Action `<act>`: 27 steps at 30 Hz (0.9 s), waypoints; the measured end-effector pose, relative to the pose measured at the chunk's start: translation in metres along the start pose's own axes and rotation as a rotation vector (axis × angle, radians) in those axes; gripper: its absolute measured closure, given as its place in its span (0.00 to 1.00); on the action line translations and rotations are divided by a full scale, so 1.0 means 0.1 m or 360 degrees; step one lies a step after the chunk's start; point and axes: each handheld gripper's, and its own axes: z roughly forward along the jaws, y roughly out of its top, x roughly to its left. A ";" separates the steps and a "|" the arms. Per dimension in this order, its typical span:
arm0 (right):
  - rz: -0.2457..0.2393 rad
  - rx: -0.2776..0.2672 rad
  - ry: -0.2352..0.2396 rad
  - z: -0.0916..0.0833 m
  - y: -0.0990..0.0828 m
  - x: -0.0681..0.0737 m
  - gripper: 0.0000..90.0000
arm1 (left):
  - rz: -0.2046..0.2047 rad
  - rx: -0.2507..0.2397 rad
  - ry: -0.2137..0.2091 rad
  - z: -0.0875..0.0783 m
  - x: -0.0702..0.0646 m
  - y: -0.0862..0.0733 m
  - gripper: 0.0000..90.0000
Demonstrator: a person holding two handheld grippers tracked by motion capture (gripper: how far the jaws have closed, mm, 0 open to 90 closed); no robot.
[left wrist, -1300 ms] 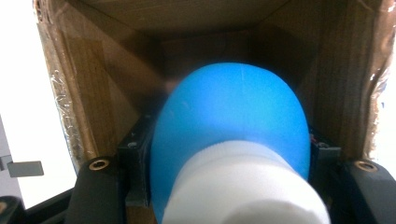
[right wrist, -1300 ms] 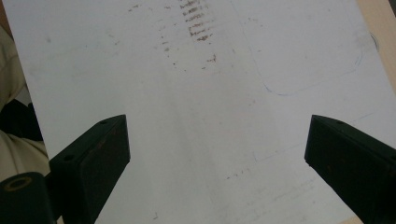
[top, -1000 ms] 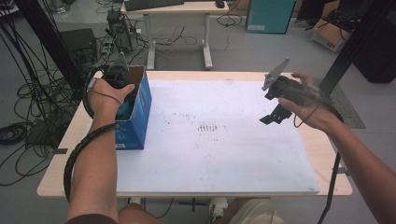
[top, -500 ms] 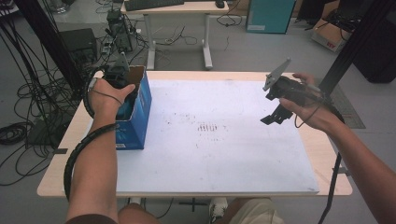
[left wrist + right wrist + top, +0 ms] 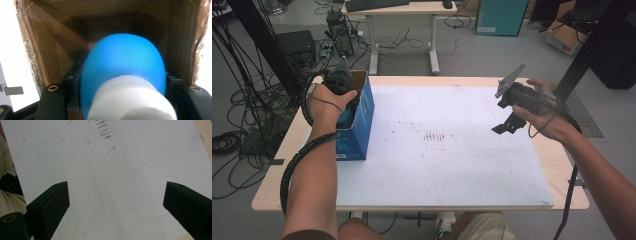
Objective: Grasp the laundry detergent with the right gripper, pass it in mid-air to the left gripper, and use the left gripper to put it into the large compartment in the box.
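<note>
- left gripper point(image 5: 343, 102) is down inside the open top of the blue box point(image 5: 362, 125) at the left edge of the table point(image 5: 532, 80), jaws clamped on a blue bottle point(image 5: 125, 67) with a white cap point(image 5: 132, 100).
- the bottle's long axis runs straight along my jaws, cap toward me and round blue end aimed at the box's brown back wall, so i'd guess the way out is back along that line.
- white mat point(image 5: 452, 170) in the middle is bare apart from some smudges.
- right gripper point(image 5: 507, 122) hovers over the mat's right side, jaws wide apart with nothing between them, well away from the box, so the left hand is clearly the nearer one.
</note>
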 end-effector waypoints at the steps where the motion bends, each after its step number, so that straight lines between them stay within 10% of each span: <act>1: 0.0000 -0.0001 0.0001 0.00 0.00 0.00 0.08 | -0.0001 -0.0003 0.0000 0.00 0.00 0.00 0.41; 27: 0.0013 -0.0003 -0.0012 -0.04 -0.04 -0.01 0.08 | 0.0011 0.0009 0.0004 0.00 -0.01 0.00 0.41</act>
